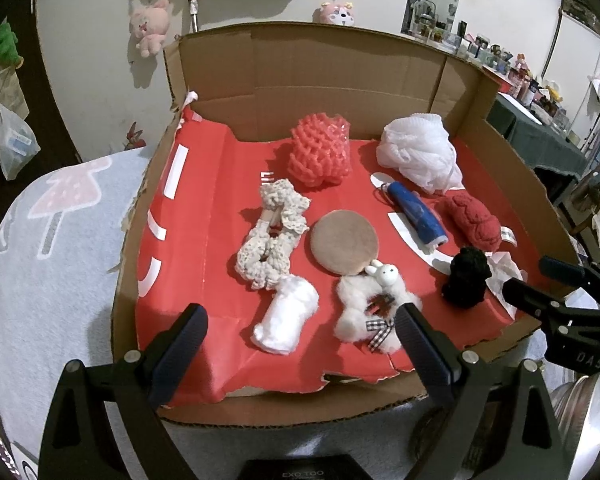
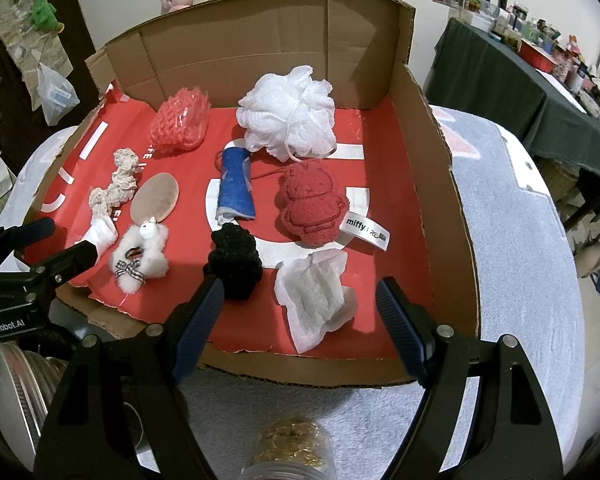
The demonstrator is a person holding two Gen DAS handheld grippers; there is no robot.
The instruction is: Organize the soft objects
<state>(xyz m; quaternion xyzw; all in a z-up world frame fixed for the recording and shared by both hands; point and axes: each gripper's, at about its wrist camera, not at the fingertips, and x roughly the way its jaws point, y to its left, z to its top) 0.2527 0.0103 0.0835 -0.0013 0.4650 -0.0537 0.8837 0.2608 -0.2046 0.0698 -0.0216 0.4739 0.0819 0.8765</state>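
Note:
A cardboard box (image 1: 332, 76) lined in red holds several soft things: a pink foam net (image 1: 320, 152), a white bath pouf (image 1: 418, 150), a blue roll (image 1: 418, 212), a red plush (image 1: 474, 218), a black plush (image 1: 466, 282), a tan round pad (image 1: 345, 242), a cream scrunchie (image 1: 270, 236), a white cotton wad (image 1: 288, 318) and a furry white scrunchie (image 1: 374, 310). My left gripper (image 1: 302, 332) is open and empty above the box's near edge. My right gripper (image 2: 302, 312) is open and empty over a white mesh pad (image 2: 316, 300).
The box (image 2: 440, 160) sits on a pale cloth-covered table (image 2: 520, 240). A jar of gold beads (image 2: 296, 444) and a metal lid (image 2: 12, 380) lie near the front. Plush toys (image 1: 150, 26) hang on the back wall. A cluttered dark table (image 2: 540, 64) stands at right.

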